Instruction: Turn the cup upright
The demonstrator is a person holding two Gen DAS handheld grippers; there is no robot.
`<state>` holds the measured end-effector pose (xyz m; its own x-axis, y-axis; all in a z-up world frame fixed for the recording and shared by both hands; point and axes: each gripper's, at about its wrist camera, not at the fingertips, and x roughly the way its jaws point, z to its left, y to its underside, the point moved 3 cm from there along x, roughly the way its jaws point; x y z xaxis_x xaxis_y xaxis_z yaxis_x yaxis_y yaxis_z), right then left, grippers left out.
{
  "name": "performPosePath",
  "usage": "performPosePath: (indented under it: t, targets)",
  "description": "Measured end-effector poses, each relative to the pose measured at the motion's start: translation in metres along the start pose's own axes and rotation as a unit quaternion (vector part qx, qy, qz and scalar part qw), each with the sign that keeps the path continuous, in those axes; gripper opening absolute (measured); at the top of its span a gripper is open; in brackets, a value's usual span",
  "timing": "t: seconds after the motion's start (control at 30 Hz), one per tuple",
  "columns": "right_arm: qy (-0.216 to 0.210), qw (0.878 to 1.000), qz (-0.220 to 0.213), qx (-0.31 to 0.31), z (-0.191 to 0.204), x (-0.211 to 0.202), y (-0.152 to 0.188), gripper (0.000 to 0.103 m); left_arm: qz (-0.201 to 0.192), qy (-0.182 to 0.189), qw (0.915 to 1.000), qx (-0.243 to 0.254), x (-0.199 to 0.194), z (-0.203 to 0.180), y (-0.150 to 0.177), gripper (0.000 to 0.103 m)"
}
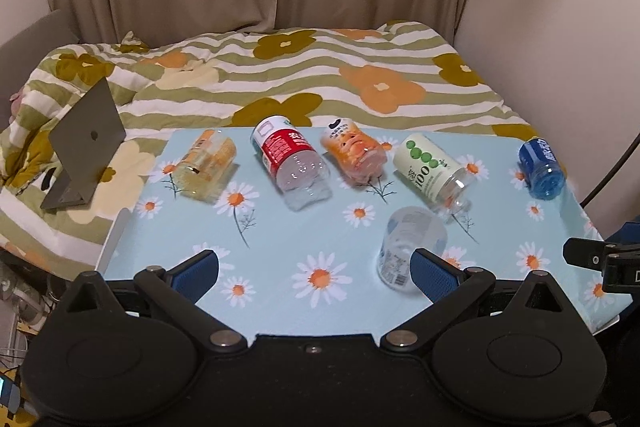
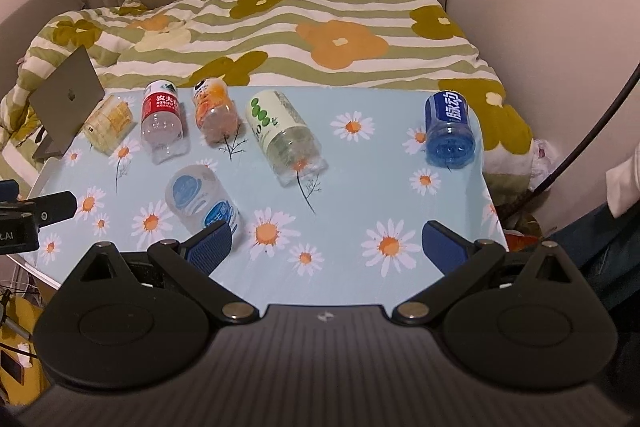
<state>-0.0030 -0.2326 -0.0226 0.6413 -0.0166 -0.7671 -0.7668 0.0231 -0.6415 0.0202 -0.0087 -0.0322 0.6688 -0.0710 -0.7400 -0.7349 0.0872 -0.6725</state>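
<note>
On the daisy-print counter (image 2: 360, 187) we saw five cut bottle cups lying on their sides in a far row: yellow (image 1: 208, 163), red-labelled (image 1: 290, 157), orange (image 1: 356, 153), green-dotted (image 1: 432, 171) and blue (image 1: 544, 167). A clear cup (image 1: 408, 247) lay nearer, at one o'clock from our left tool (image 1: 316, 267), touching its right finger. Both the left tool and our right tool (image 2: 326, 241) were spread, holding nothing. A laptop (image 1: 86, 139) stood on the bed (image 1: 360, 67) at ten o'clock.

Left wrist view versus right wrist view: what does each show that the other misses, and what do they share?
Only the left wrist view shows the left gripper open, its right finger in front of the near clear cup. Only the right wrist view shows the right gripper open and a pale sleeve at the right edge. Both show six cut-bottle cups lying on the daisy tablecloth, the blue cup farthest right, and the laptop on the bed.
</note>
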Motion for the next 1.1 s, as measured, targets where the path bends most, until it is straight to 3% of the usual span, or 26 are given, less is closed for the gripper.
performPosePath:
  t: [1.1]
  targets:
    - [0.014, 1.000, 0.000, 0.005, 0.0028, -0.0016, -0.0034, 0.103, -0.012, 0.003, 0.9999, 0.007, -0.0012, -0.0008, -0.0025, 0.103]
